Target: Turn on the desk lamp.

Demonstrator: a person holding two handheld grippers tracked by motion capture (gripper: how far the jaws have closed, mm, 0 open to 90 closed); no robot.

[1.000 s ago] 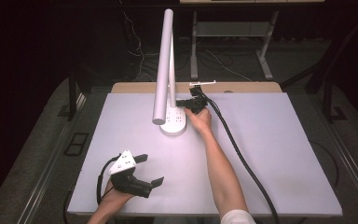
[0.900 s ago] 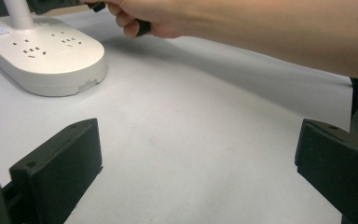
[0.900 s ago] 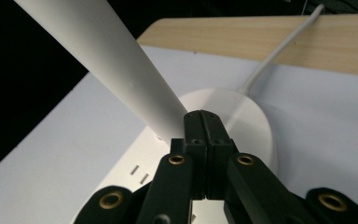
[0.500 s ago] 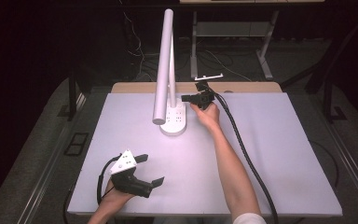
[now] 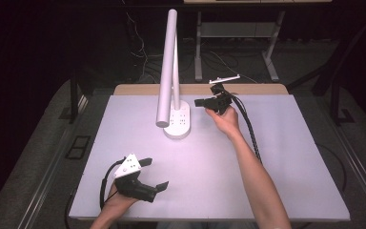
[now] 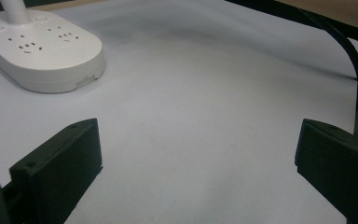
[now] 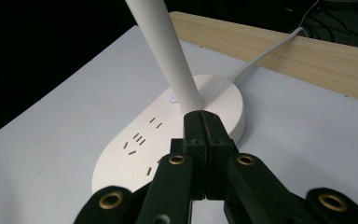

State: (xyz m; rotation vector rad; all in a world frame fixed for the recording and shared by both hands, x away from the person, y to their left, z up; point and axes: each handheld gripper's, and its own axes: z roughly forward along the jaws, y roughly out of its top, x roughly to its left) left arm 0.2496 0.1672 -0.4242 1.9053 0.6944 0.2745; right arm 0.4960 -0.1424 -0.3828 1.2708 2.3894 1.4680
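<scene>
We see the right gripper (image 5: 199, 102) with its jaws pressed together on nothing, hovering just beside the desk lamp (image 5: 177, 121), which stands at the far middle of the table (image 5: 290, 162). The left gripper (image 5: 153, 174) rests wide open near the front edge. A careless sweep could knock the lamp's stem (image 7: 168, 51); its small button (image 7: 172, 98) seems lit, perhaps.

lamp (image 5: 173, 102) on table (image 5: 286, 157), far centre
</scene>
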